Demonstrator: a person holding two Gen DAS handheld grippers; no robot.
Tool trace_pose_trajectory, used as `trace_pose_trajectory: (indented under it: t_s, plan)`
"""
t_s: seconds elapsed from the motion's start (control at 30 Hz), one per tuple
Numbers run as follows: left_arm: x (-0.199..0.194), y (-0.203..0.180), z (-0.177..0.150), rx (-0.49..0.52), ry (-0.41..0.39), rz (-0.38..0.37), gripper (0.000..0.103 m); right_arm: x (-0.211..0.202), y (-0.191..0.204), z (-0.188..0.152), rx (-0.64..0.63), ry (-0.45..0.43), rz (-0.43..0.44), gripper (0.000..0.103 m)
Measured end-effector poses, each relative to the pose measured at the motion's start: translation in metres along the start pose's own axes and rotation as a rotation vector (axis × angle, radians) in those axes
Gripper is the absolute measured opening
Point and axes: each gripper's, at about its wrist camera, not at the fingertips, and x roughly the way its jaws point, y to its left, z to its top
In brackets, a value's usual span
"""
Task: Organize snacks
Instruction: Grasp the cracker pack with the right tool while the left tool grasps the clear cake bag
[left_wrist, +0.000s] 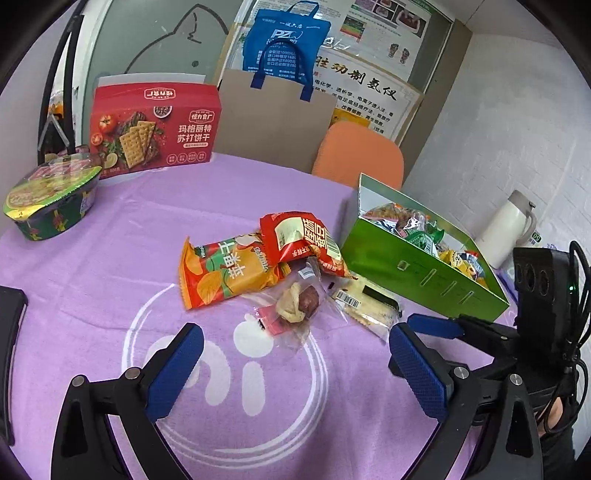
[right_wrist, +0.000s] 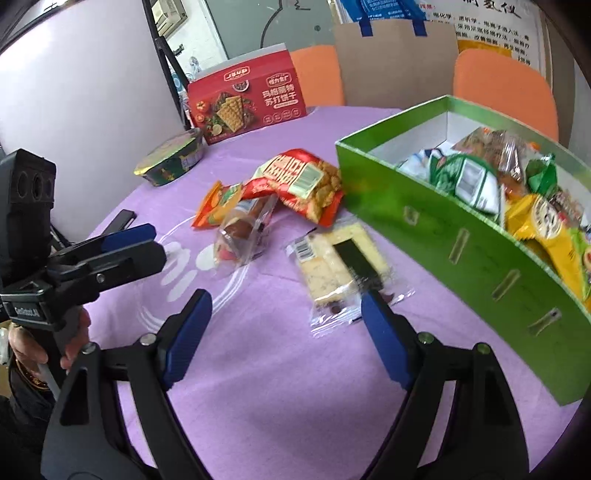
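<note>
Purple-clothed counter (left_wrist: 92, 266), green box (right_wrist: 443, 236) filled with snack packets (right_wrist: 465, 177), left tongs (left_wrist: 295, 373) and right tongs (right_wrist: 284, 336) both spread apart, empty, hovering low

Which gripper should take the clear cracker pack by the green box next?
Right. The right gripper is open, with the cracker pack just ahead of it and the green box right beside. The left gripper, also open, faces the sausage pack instead.
</note>
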Motion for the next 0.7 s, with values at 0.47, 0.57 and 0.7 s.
trace_pose_trajectory:
  t_s: [0.47, 0.57, 0.7]
  plan:
    - [0.035, -0.001, 0.024, 0.053, 0.059, -0.009, 0.089, 0.036, 0.011, 0.006, -0.094, 0.111, -0.137, 0.071]
    - [0.043, -0.004, 0.025, 0.072, 0.065, 0.004, 0.089, 0.026, 0.013, -0.003, -0.085, 0.119, -0.115, 0.066]
    - [0.058, -0.009, 0.026, 0.09, 0.097, 0.067, 0.081, 0.018, 0.015, -0.01, -0.065, 0.111, -0.088, 0.066]
